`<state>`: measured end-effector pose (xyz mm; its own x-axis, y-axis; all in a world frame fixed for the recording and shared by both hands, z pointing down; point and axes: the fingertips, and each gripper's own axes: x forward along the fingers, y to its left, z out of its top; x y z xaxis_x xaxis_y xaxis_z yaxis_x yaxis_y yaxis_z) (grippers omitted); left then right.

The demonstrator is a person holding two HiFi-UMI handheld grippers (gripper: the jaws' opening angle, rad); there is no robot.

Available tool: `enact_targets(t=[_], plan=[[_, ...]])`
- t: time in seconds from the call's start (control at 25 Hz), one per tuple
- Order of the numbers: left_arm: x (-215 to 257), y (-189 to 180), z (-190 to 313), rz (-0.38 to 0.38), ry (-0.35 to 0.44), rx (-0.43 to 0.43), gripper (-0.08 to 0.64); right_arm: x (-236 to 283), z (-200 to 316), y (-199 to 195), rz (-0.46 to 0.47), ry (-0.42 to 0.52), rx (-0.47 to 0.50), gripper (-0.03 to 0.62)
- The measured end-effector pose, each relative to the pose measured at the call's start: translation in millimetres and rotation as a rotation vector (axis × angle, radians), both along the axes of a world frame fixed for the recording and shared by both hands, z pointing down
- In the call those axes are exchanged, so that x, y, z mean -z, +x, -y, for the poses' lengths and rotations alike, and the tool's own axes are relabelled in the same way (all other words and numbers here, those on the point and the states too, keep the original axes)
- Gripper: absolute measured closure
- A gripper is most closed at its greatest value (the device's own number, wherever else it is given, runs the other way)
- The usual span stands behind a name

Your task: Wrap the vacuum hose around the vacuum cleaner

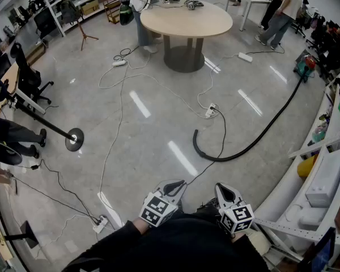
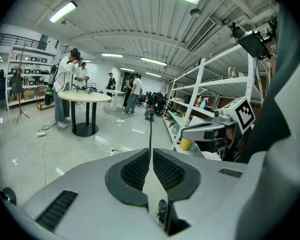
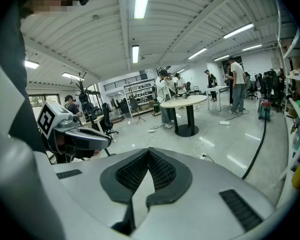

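- Vacuum hose (image 1: 255, 141): on the floor ahead of you, right of centre.
- Vacuum cleaner (image 1: 305, 67): at its far end, beside the shelving (image 1: 320, 143).
- Round table (image 1: 186, 18): farther off, left of the cleaner.

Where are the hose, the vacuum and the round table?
hose (image 1: 213, 158): head view, its floor bend.
vacuum (image 1: 304, 68): head view, its body.
table (image 1: 181, 21): head view, bare top.

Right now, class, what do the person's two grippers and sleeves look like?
The left gripper and the right gripper are light-grey plastic, each with two fingers lined with black ribbed pads and a white cube of black square markers. The sleeves are black.
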<state>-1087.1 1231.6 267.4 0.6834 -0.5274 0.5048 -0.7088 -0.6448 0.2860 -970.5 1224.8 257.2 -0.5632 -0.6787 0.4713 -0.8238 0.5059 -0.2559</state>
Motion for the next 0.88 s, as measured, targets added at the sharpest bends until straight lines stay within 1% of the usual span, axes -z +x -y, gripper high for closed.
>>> enact_targets(t=[0.2, 0.36, 0.44, 0.6, 0.68, 0.8, 0.88], plan=[[-13.7, 10.0, 8.0, -0.010, -0.010, -0.001, 0.522, -12.4, 4.4, 21.7, -0.004, -0.023, -0.028, 0.578], [-30.3, 11.9, 4.5, -0.003, -0.050, 0.009, 0.522, -25.1, -8.5, 39.0, -0.004, -0.074, -0.060, 0.578], [-32.1, 14.4, 5.4, 0.004, -0.051, 0.022, 0.522, -27.9, -13.2, 45.5, -0.002, -0.082, -0.060, 0.578], [-20.4, 24.9, 5.5, 0.015, -0.025, 0.053, 0.522, -23.0, -10.2, 57.7, 0.057, -0.064, -0.079, 0.578], [-8.6, 34.1, -0.3, 0.014, -0.014, 0.061, 0.522, -13.4, -9.3, 61.5, 0.072, -0.038, -0.081, 0.578], [4.0, 61.0, -9.0, 0.035, 0.008, 0.025, 0.522, -5.9, -11.5, 73.0, 0.068, 0.013, -0.070, 0.578], [6.6, 82.4, -15.7, 0.060, 0.016, -0.004, 0.522, -10.6, -17.7, 88.0, 0.086, 0.009, -0.080, 0.578]])
